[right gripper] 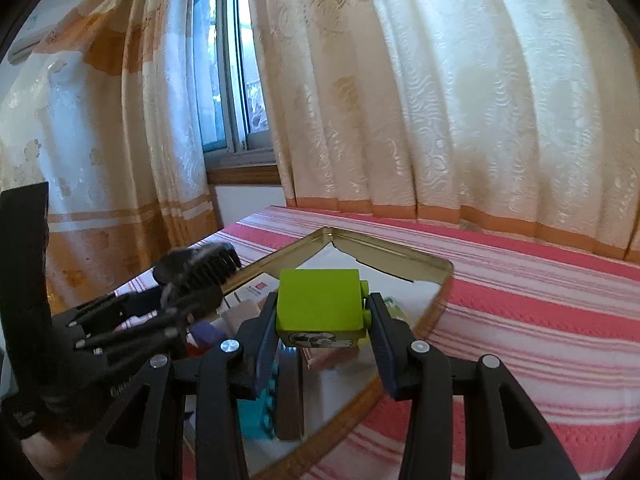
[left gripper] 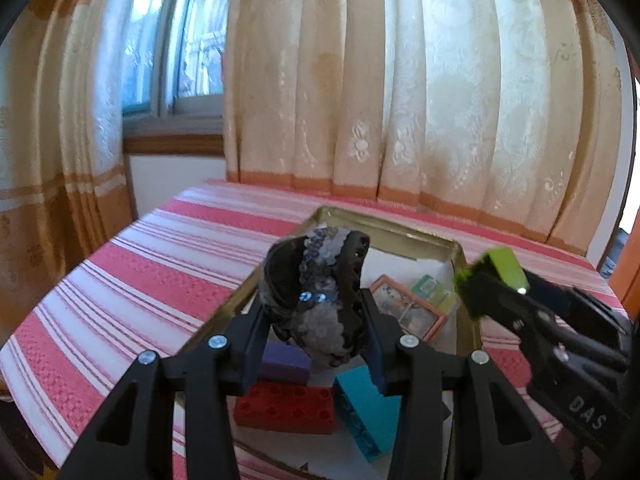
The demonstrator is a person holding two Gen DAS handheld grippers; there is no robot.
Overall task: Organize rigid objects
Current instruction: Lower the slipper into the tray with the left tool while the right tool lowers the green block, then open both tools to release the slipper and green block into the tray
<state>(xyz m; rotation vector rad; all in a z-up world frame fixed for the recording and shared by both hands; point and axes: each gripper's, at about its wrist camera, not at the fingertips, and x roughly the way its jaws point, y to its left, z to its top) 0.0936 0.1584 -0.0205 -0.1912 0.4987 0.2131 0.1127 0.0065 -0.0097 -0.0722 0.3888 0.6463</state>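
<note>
Overhead, hair clip (left gripper: pixel 316 296) gripped in left claw (left gripper: pixel 314 344), above tray (left gripper: pixel 400 236)

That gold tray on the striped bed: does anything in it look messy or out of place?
Mostly tidy. The teal block lies tilted in the tray beside the flat red block, which looks askew.

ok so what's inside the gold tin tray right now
In the gold tin tray: a red brick, a teal brick, a purple block, a pink-framed box and white paper. The held hair clip covers the middle.
</note>
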